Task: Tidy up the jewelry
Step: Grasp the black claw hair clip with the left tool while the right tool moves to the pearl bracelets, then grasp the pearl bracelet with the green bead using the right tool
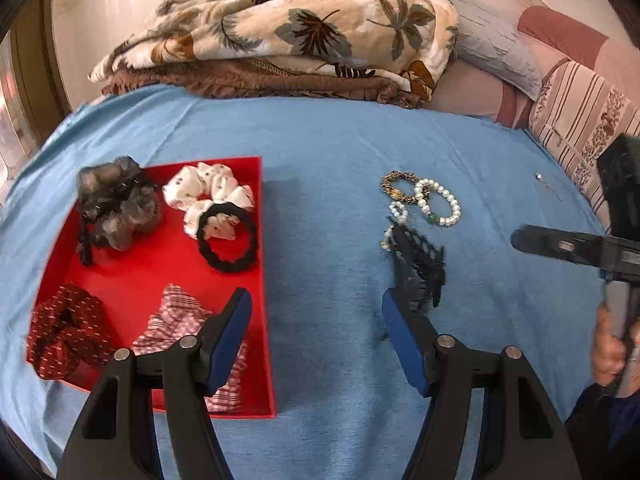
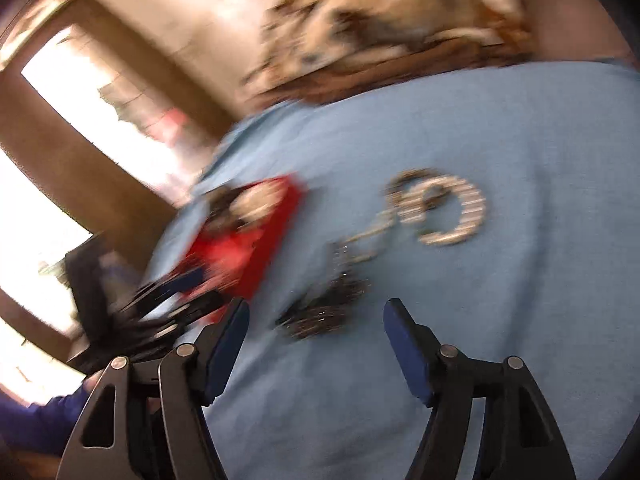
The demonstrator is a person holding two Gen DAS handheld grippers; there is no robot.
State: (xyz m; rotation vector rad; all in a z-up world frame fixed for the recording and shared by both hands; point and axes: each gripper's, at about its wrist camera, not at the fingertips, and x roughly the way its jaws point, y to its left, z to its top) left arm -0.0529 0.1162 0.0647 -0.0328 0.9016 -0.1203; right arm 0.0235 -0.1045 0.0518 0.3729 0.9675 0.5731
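Blue bedsheet [image 1: 340,152], leaf-print blanket [image 1: 304,28], bright window [image 2: 92,108].

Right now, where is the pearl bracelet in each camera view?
Left wrist view: pearl bracelet right of centre on the blue cloth.
Right wrist view: pearl bracelet, blurred, right of centre.
Shared landmark: the red tray, left of it in both.

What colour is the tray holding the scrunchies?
Red. The tray shows best in the left wrist view; the right wrist view is blurred.
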